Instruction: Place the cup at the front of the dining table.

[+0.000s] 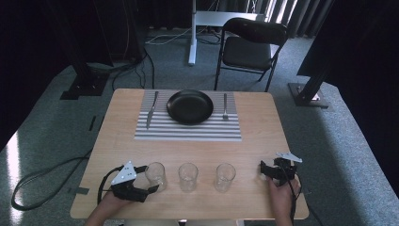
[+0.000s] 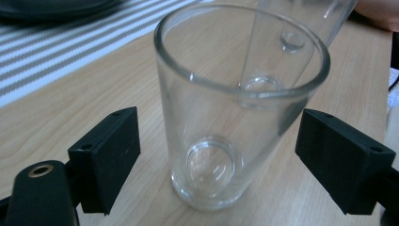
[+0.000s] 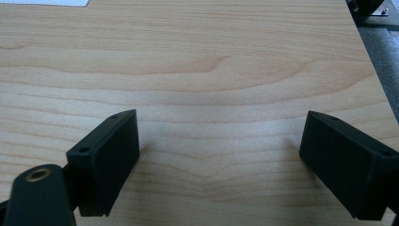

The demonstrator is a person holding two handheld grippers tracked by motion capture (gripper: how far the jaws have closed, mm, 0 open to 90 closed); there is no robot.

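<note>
The left gripper (image 1: 151,182) stood with its jaws spread wide on either side of the leftmost drinking glass (image 1: 155,176), one of three clear tumblers lined up along the near edge of a light wooden table (image 1: 263,127). In the left gripper view the left gripper (image 2: 219,160) had a gap between each black pad and the leftmost drinking glass (image 2: 235,103), so nothing was pinched; the glass stood upright and empty, and the middle glass (image 2: 301,28) showed through and behind it. No brand, label or writing could be read on any object.

The right gripper (image 1: 264,168) rested near the table's right front corner, held by the person's right hand (image 1: 281,195). In its own view the right gripper (image 3: 219,162) was likewise spread wide over bare wood, holding nothing.

Between the two grippers stood the middle glass (image 1: 188,176) and the right glass (image 1: 224,177), spaced apart from each other. Farther across the table lay a grey-and-white striped placemat (image 1: 188,133) bearing a black plate (image 1: 190,107), with a knife (image 1: 151,110) to its left and a fork (image 1: 225,107) to its right. A black folding chair (image 1: 249,49) stood on the carpet beyond the table.
</note>
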